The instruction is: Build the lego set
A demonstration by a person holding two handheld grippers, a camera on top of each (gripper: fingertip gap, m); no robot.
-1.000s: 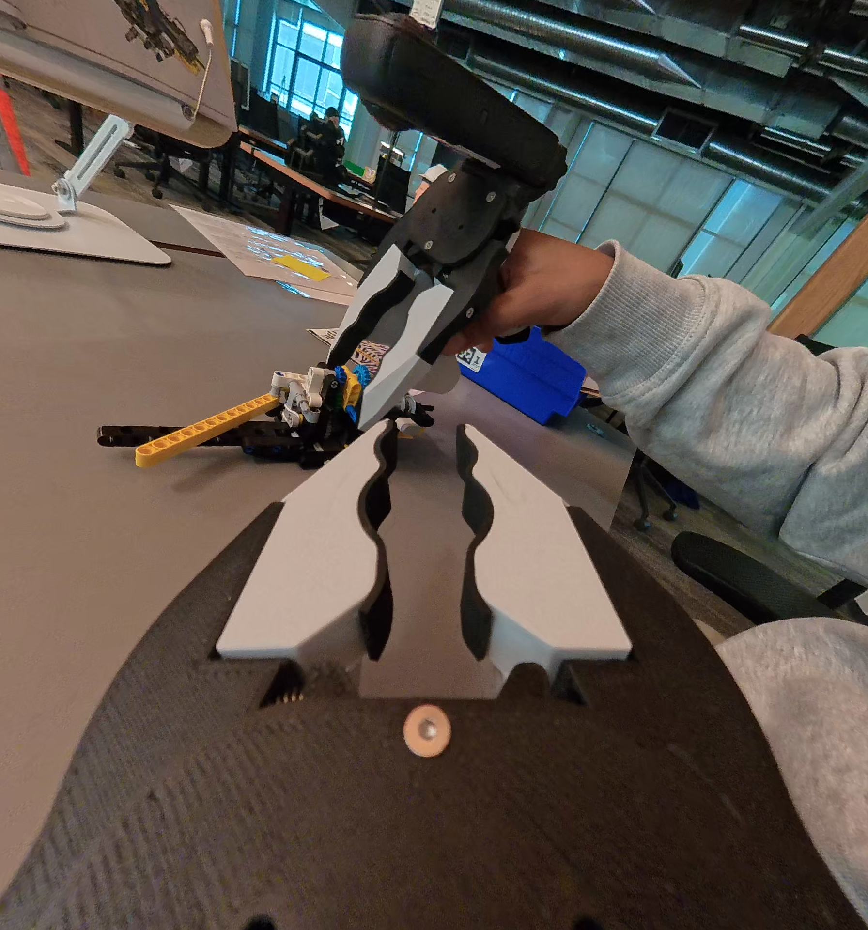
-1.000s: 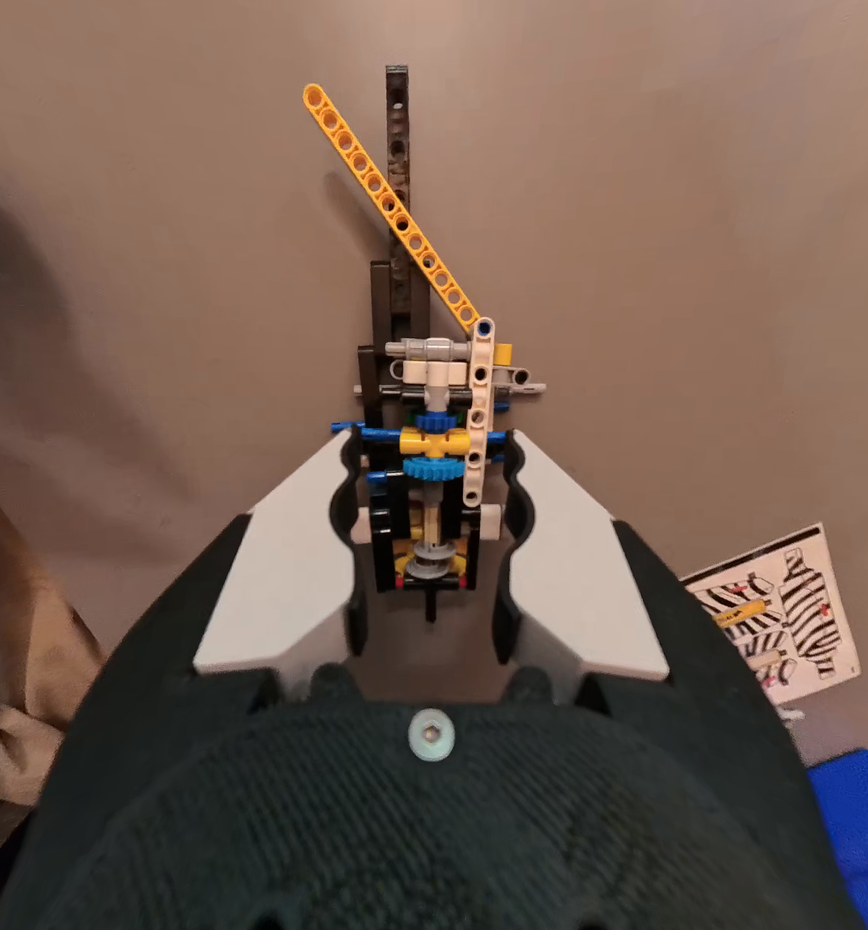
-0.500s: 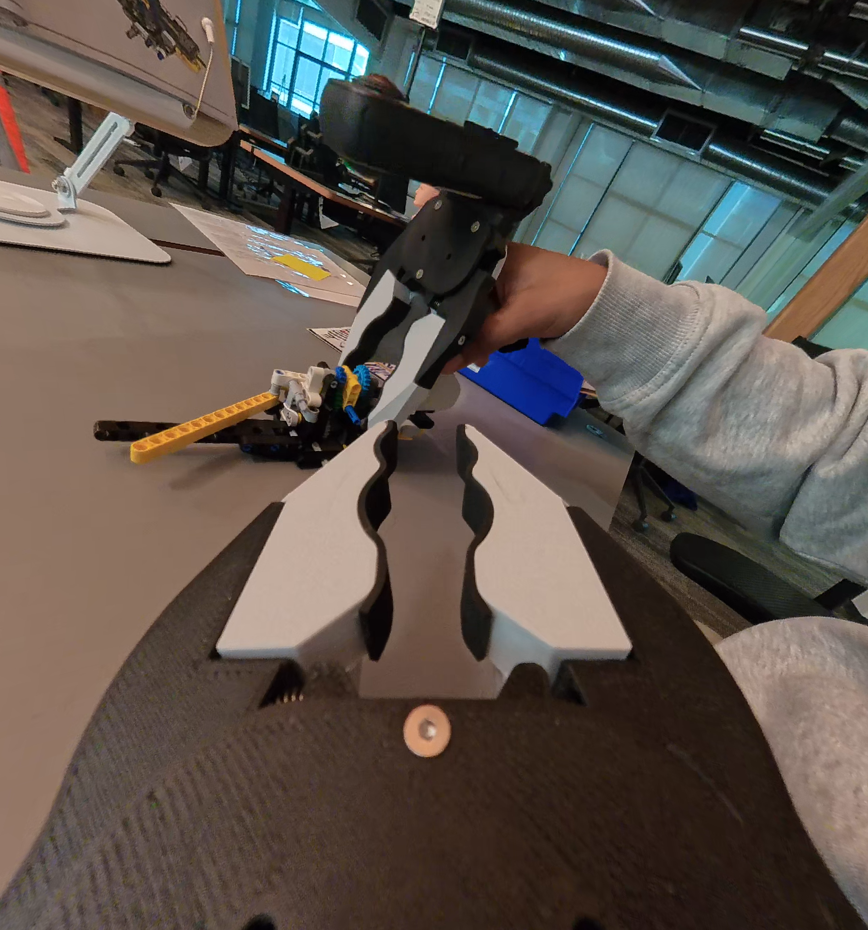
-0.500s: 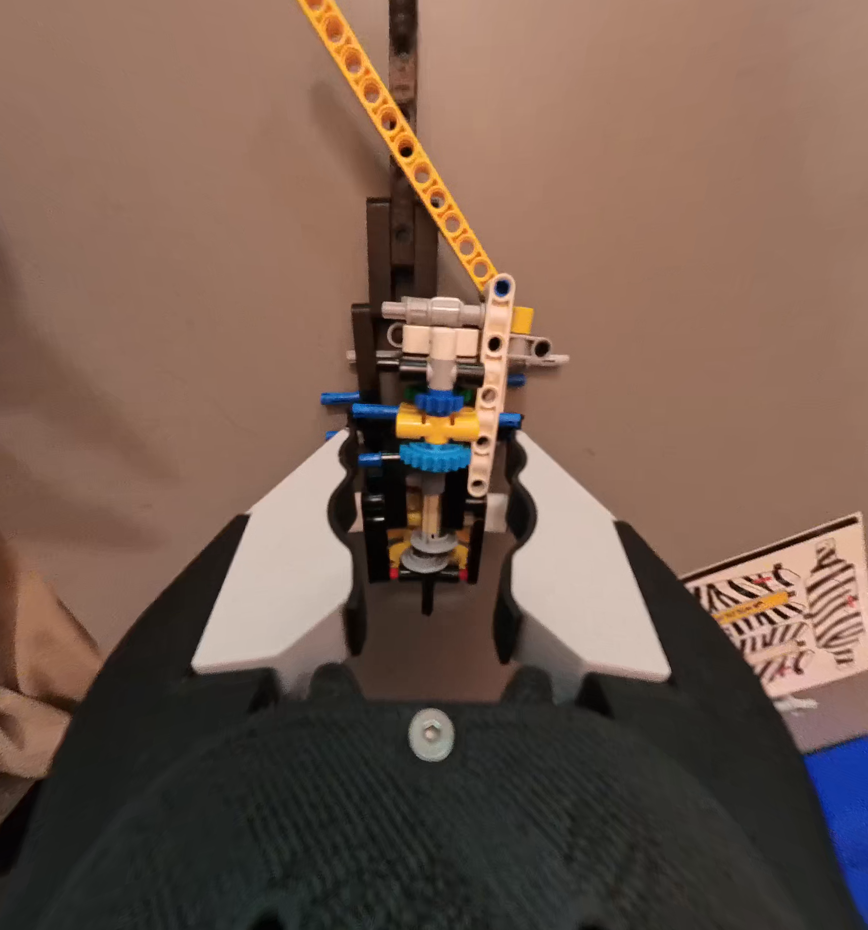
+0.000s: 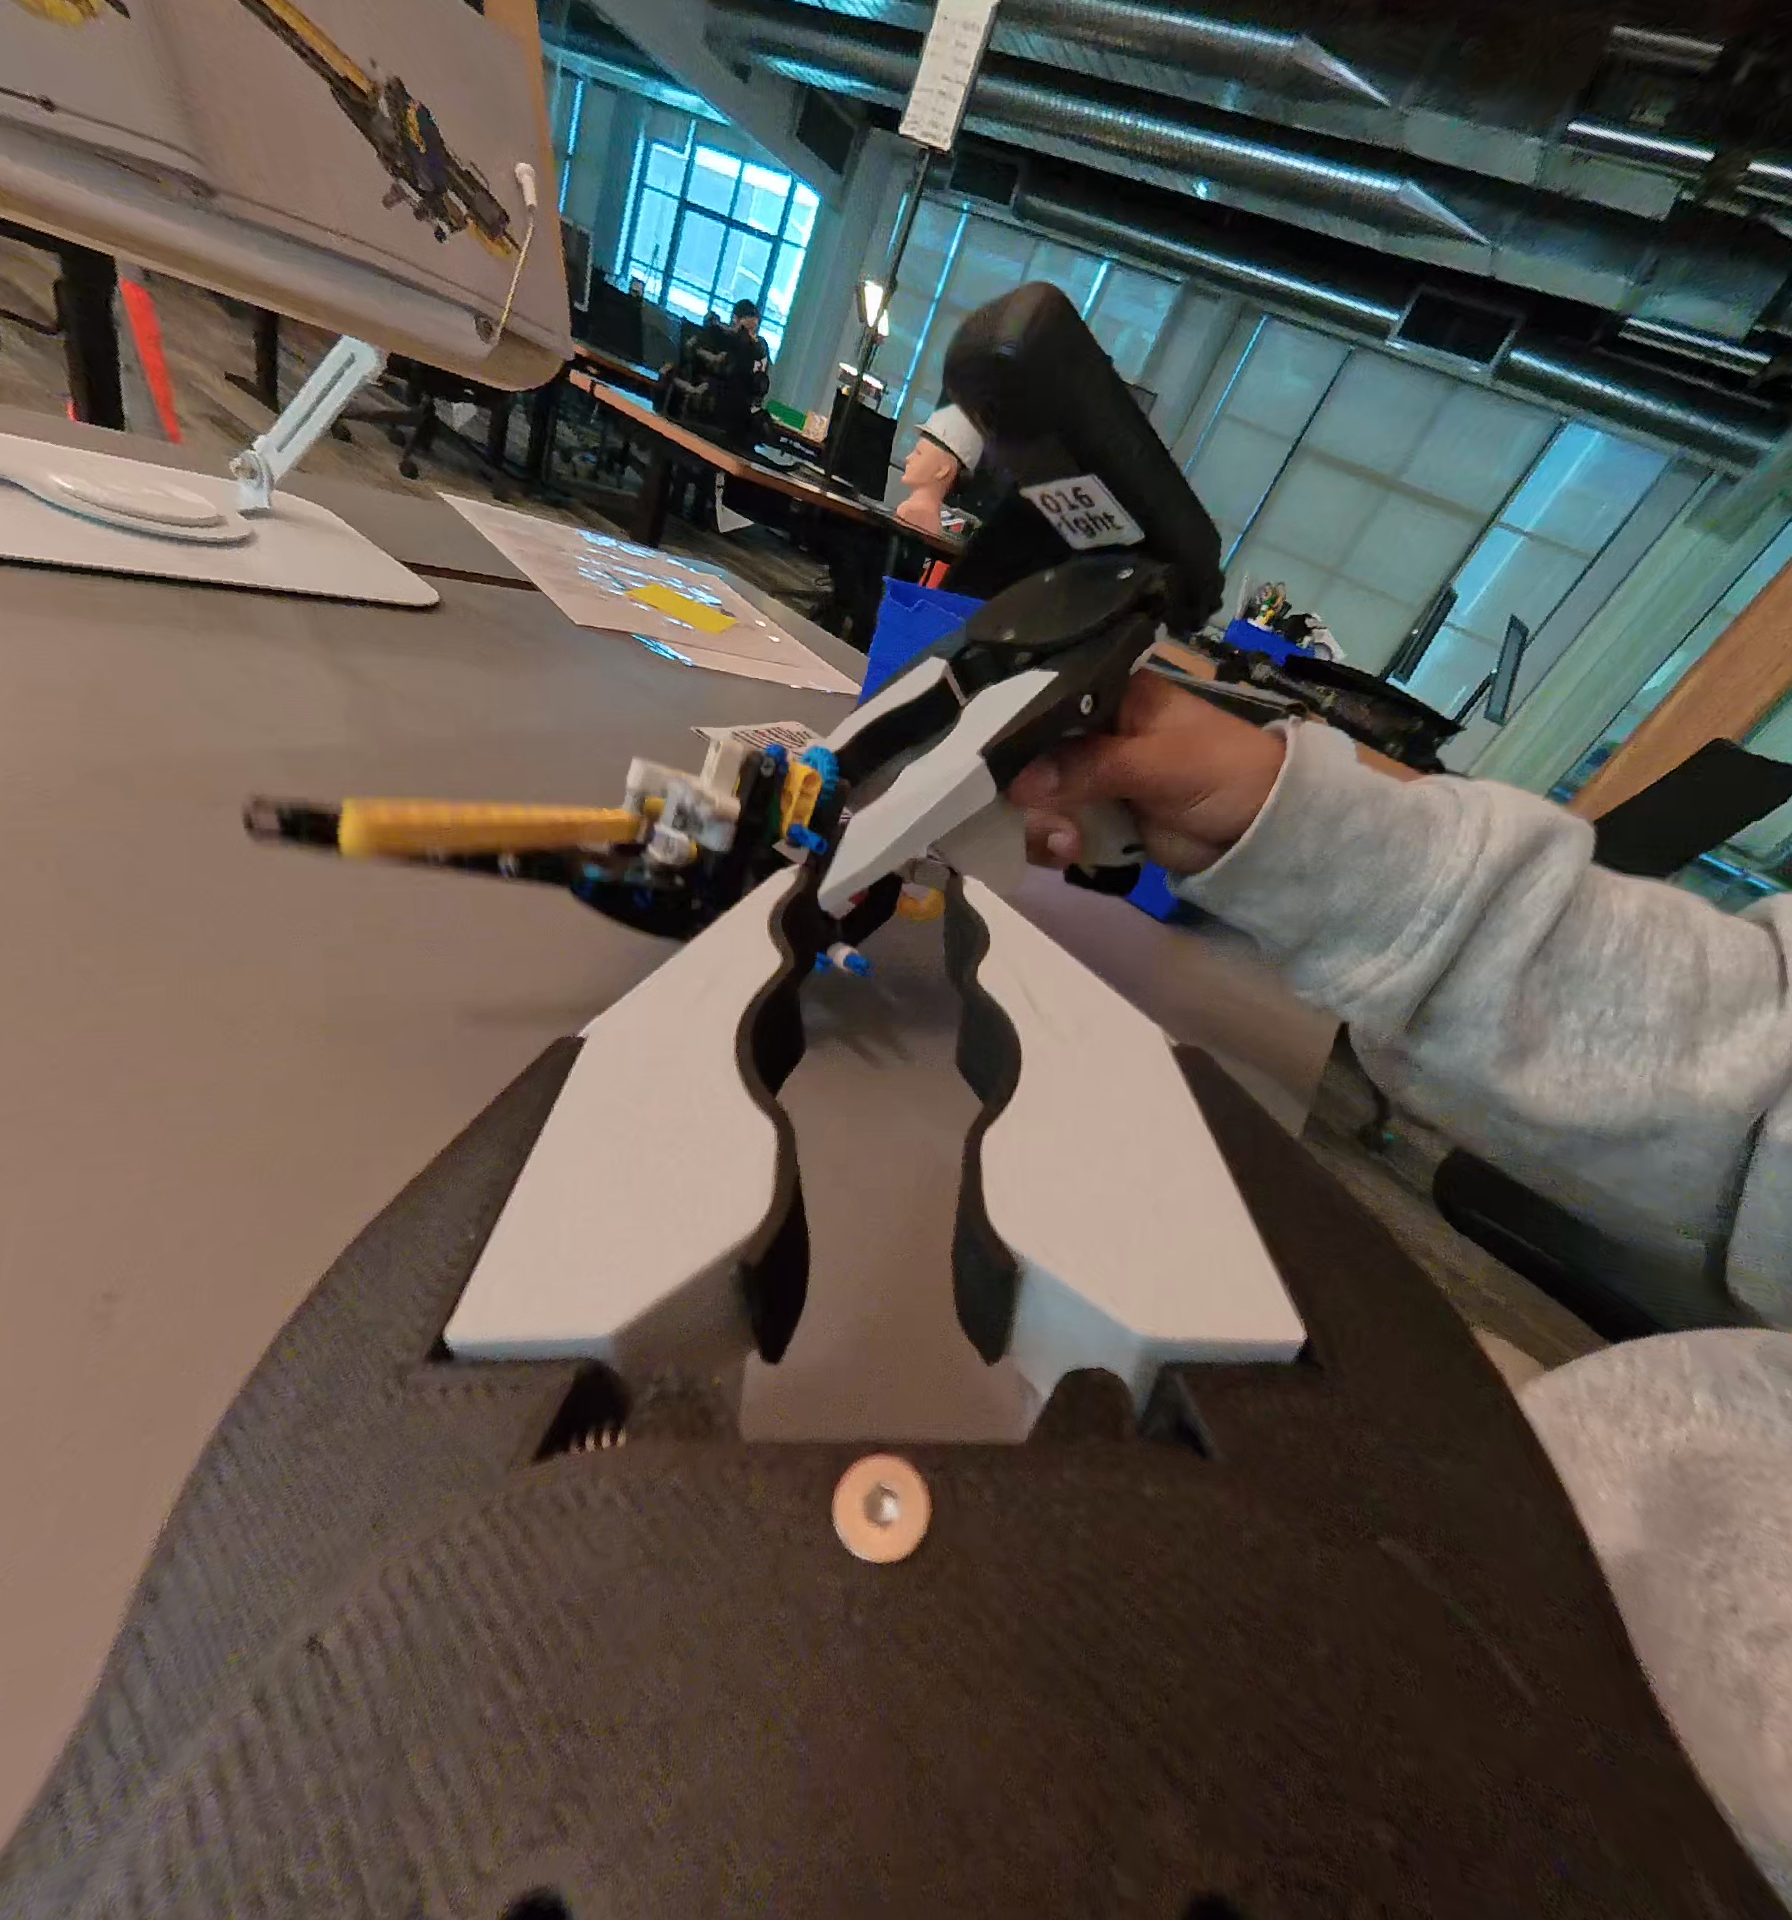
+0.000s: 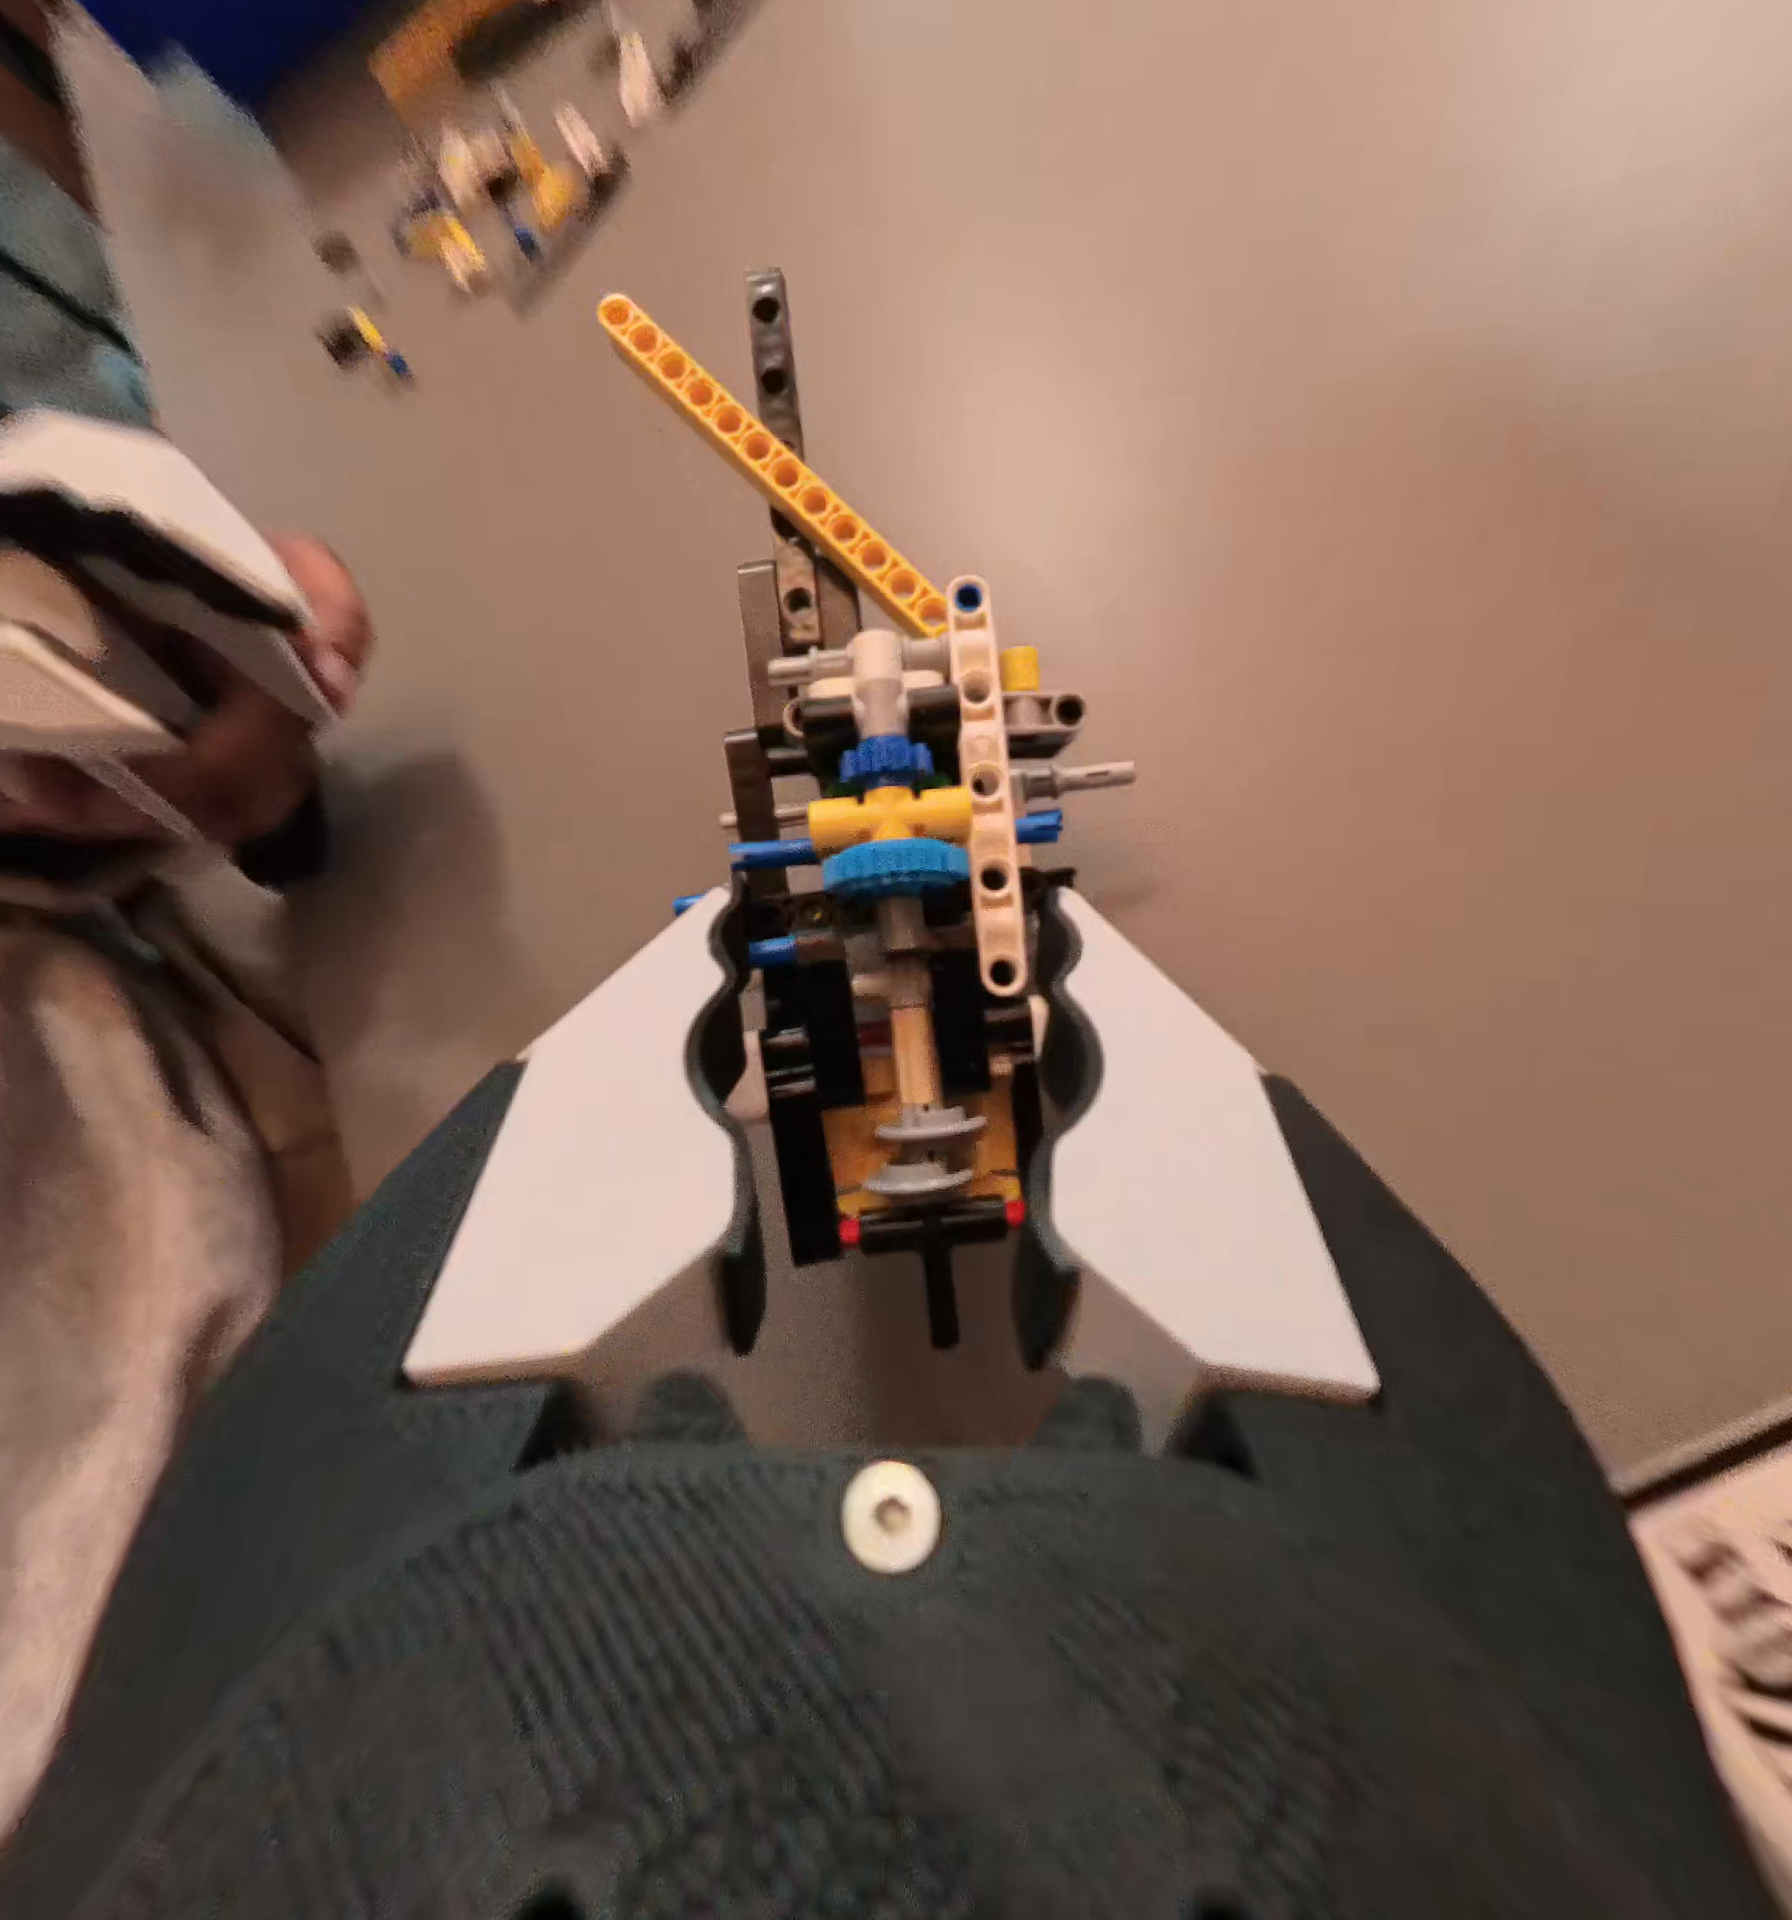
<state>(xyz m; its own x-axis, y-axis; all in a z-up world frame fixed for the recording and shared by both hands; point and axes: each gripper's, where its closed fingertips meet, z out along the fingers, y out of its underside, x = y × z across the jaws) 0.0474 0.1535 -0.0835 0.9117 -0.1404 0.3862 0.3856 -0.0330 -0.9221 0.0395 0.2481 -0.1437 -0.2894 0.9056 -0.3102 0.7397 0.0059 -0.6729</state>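
The right tool (image 6: 890,1049) clamps the lego assembly's (image 6: 887,883) black frame, lifting it clear of the desk (image 5: 196,935) (probably for access); the left tool (image 5: 876,1049) waits nearby, apart and empty.

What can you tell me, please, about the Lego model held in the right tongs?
The Lego model is a narrow, part-built plastic frame of black beams. A tan axle runs down its middle, carrying grey discs, two blue gears and a yellow connector. A white holed beam lies along one side, and a long yellow beam and a black one stick out ahead. Blue pins poke from its flanks. The right tongs clamp its rear sides; in the left wrist view it appears lifted off the table.
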